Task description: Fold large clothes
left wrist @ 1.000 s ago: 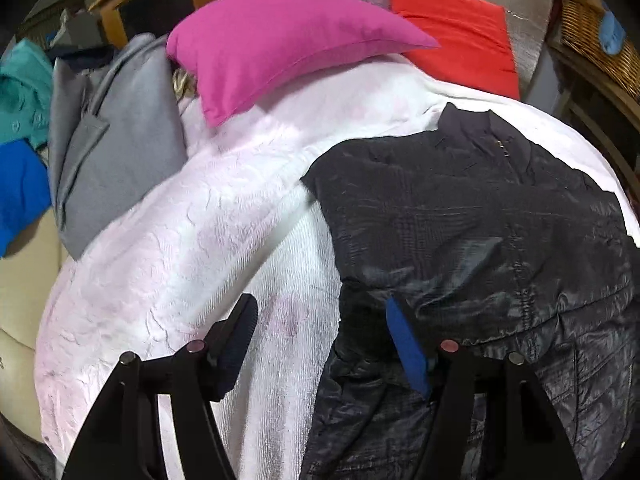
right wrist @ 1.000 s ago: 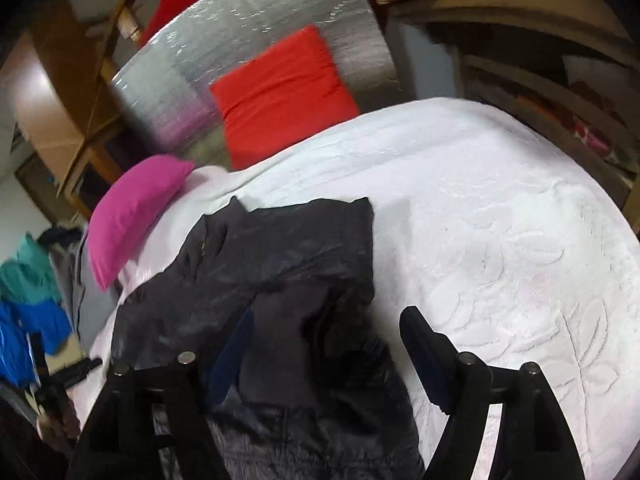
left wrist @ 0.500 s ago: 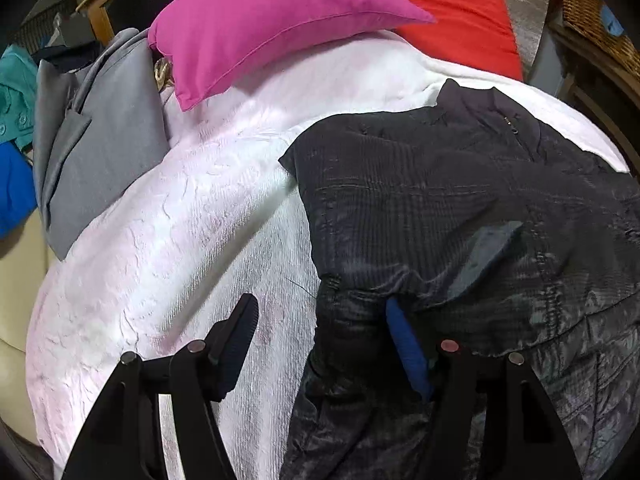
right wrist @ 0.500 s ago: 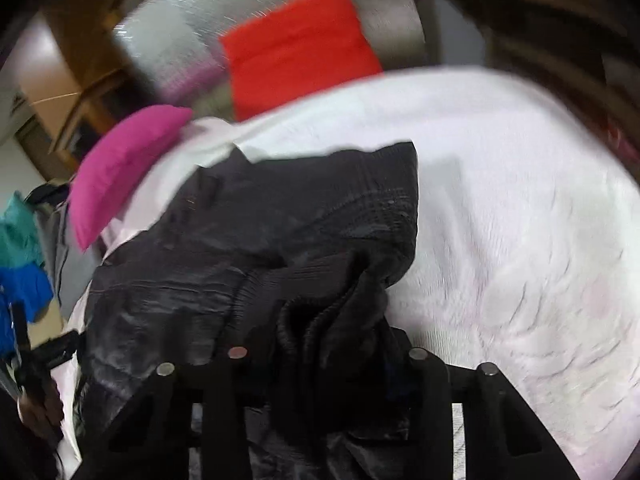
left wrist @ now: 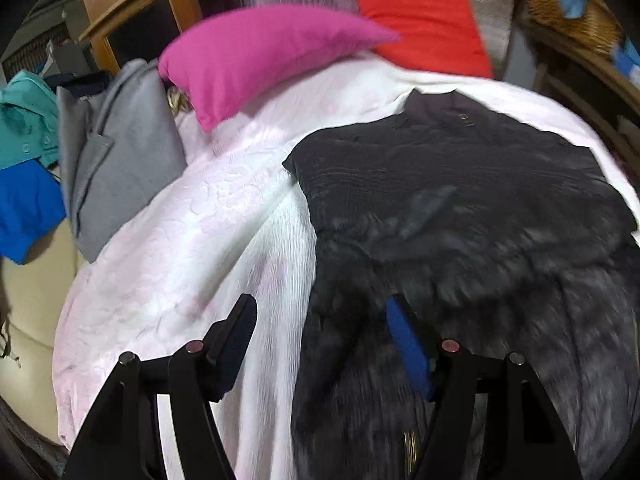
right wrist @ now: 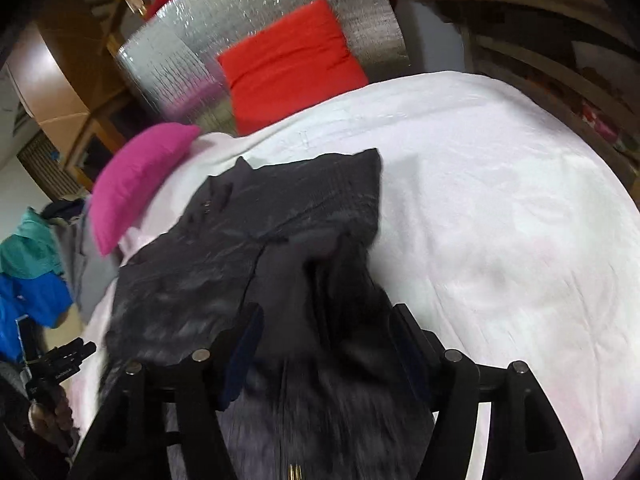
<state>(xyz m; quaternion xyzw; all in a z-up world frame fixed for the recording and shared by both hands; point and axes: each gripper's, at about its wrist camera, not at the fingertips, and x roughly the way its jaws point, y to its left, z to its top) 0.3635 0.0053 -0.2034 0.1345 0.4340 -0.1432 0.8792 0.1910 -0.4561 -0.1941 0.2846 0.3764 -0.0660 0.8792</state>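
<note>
A black quilted jacket [left wrist: 460,216] lies on the white bedspread [left wrist: 192,240], collar toward the pillows. It also shows in the right wrist view [right wrist: 280,232], with a sleeve folded over its body. My left gripper [left wrist: 324,340] is open over the jacket's left edge, its right finger on the fabric. My right gripper [right wrist: 328,348] is open, with bunched sleeve fabric [right wrist: 328,312] lying between its fingers. The left gripper [right wrist: 60,364] also shows at the lower left of the right wrist view.
A pink pillow [left wrist: 264,52] and a red cushion [left wrist: 424,24] lie at the head of the bed. A grey garment [left wrist: 120,152], a teal one [left wrist: 24,120] and a blue one [left wrist: 24,204] lie off the left side. A wicker basket [left wrist: 568,4] stands right.
My right gripper shut on the sleeve half a second ago and now stands open again, the sleeve laid over the jacket. My left gripper stayed open and drew back slightly.
</note>
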